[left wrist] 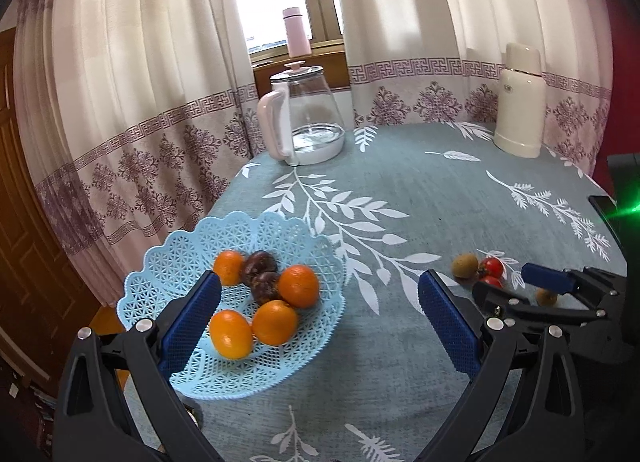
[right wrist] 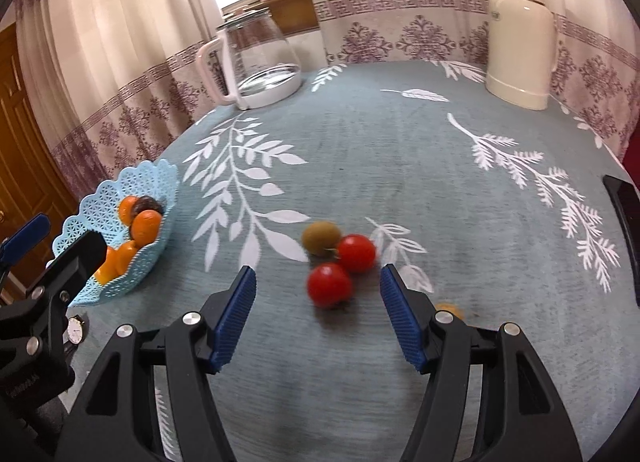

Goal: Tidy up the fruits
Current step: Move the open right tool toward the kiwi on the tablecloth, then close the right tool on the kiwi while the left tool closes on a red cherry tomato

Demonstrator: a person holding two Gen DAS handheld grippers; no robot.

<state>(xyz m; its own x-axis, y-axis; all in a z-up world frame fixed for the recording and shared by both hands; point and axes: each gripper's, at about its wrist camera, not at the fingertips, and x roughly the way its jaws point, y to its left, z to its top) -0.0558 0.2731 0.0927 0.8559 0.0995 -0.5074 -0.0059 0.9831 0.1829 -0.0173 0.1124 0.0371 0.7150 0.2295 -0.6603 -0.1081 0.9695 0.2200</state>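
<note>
A light blue lattice basket (left wrist: 168,262) (right wrist: 100,202) at the table's left holds several oranges (left wrist: 298,286) and two dark brown fruits (left wrist: 260,264). My left gripper (left wrist: 320,282) stands open just in front of the basket, nothing between its fingers. On the cloth to the right lie two red tomatoes (right wrist: 329,284) (right wrist: 356,253), a brown-green kiwi-like fruit (right wrist: 321,237) and a small yellowish fruit (right wrist: 450,309) partly hidden by my right finger. My right gripper (right wrist: 318,282) is open, its blue pads on either side of the near tomato, apart from it. The right gripper (left wrist: 508,282) also shows in the left wrist view beside the tomatoes (left wrist: 493,266).
A glass kettle (left wrist: 304,118) with a white handle and a cream thermos (left wrist: 520,102) stand at the table's far edge before curtains. A pink bottle (left wrist: 296,32) is on the windowsill. A wristwatch (right wrist: 75,329) lies near the basket. A dark phone-like object (right wrist: 626,214) sits at the right edge.
</note>
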